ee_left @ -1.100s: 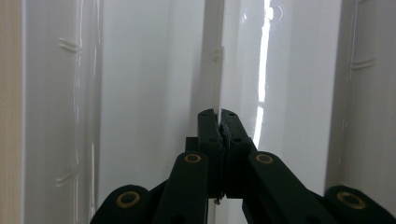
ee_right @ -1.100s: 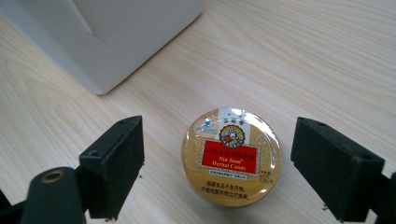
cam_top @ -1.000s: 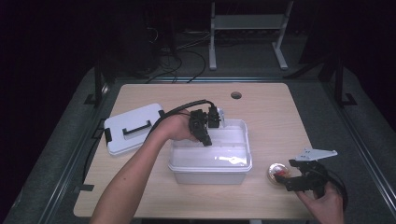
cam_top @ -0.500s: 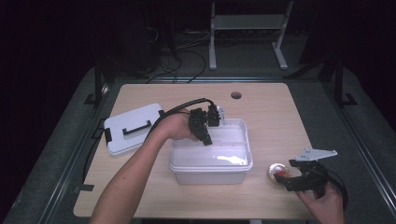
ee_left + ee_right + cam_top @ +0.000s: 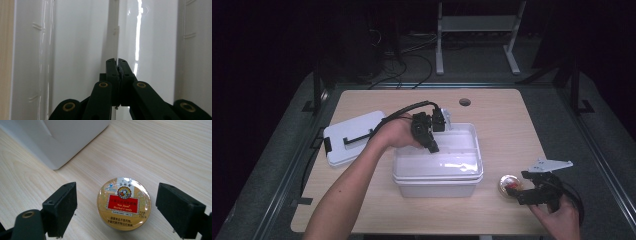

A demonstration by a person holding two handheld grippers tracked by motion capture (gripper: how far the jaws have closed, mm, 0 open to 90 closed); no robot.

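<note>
I'm holding the right gripper (image 5: 116,212) released, the tin (image 5: 124,203) lying centre-frame between its fingers (image 5: 60,206), untouched; the left gripper (image 5: 116,65) is hanging clenched over the bin (image 5: 472,145).

The candy tin's (image 5: 124,202) small print is too fine to read; the white bin (image 5: 62,137) is cut off by the top edge

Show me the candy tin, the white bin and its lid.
candy tin (image 5: 124,203): right gripper view, red label on top.
white bin (image 5: 437,188): high view, front wall.
lid (image 5: 343,151): high view, flat top.
</note>
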